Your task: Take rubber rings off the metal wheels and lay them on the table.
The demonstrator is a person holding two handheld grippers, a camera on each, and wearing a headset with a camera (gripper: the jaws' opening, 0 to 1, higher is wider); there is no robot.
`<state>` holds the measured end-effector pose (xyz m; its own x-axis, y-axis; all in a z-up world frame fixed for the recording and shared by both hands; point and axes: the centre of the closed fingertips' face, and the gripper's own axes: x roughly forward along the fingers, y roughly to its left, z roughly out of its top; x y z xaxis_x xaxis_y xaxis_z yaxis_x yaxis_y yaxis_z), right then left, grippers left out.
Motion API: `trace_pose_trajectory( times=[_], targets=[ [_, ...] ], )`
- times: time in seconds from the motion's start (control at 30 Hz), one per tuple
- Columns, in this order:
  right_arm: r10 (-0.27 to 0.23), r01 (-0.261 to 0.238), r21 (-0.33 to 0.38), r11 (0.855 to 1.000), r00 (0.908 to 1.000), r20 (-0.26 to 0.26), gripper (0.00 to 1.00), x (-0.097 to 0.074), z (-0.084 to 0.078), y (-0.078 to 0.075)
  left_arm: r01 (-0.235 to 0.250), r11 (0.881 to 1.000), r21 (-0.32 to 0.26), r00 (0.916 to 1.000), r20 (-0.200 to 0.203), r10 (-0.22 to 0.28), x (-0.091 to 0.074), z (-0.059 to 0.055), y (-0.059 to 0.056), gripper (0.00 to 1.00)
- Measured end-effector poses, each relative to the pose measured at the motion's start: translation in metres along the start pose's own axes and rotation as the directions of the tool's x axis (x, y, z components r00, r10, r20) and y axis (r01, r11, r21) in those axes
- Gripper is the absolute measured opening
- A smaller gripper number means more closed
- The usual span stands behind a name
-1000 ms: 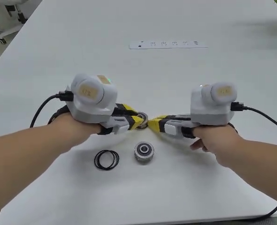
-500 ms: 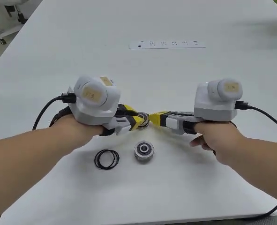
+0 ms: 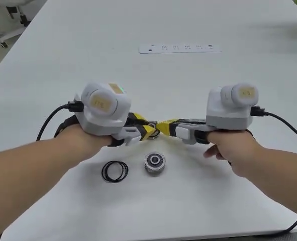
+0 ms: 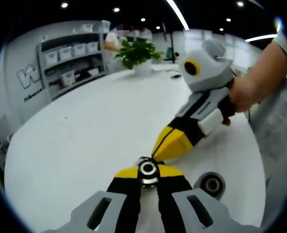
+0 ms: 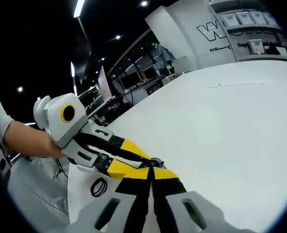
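Note:
My left gripper (image 3: 149, 132) is shut on a small metal wheel (image 4: 148, 170), held above the table between its yellow tips. My right gripper (image 3: 162, 127) comes in from the right with its jaws pressed together, and its tips (image 5: 152, 171) touch the rim of that wheel (image 5: 156, 161). Whether a rubber ring is pinched there is too small to tell. A second metal wheel (image 3: 154, 162) lies flat on the table just below both grippers, also seen as a wheel (image 4: 211, 184) in the left gripper view. Black rubber rings (image 3: 114, 170) lie stacked to its left.
A white power strip (image 3: 180, 48) lies far back on the white table (image 3: 213, 201). Black cables trail from both grippers, one off to the left (image 3: 50, 120) and one off to the right (image 3: 289, 130). A green plant (image 4: 136, 51) stands at the far side of the table.
The right gripper has risen a little and moved left, bringing its tips tighter against the wheel held in the left gripper. The wheel and rings on the table have not moved.

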<state>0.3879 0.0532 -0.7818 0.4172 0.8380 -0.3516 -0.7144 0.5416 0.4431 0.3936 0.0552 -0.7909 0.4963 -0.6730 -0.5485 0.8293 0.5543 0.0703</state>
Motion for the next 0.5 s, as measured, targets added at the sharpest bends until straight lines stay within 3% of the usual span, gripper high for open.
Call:
trace_pose_trajectory(
  times=[0.13,0.2,0.5],
  targets=[
    [0.036,-0.036,-0.005,0.999,0.9993,0.013,0.00,0.0018,0.0031,0.0079,0.002,1.000,-0.003,1.0000,0.002,-0.002,0.0001,0.0005,-0.0012,0.12],
    [0.024,-0.024,-0.033,0.999,0.9997,-0.003,0.00,0.0019,0.0023,0.0073,0.002,1.000,-0.007,1.0000,0.003,-0.002,0.0000,0.0004,-0.0015,0.12],
    [0.009,-0.009,-0.028,1.000,0.9998,-0.015,0.00,-0.0012,-0.0027,-0.0002,0.003,1.000,-0.024,0.9999,0.014,-0.003,0.0000,0.0002,-0.0011,0.12]
  ],
)
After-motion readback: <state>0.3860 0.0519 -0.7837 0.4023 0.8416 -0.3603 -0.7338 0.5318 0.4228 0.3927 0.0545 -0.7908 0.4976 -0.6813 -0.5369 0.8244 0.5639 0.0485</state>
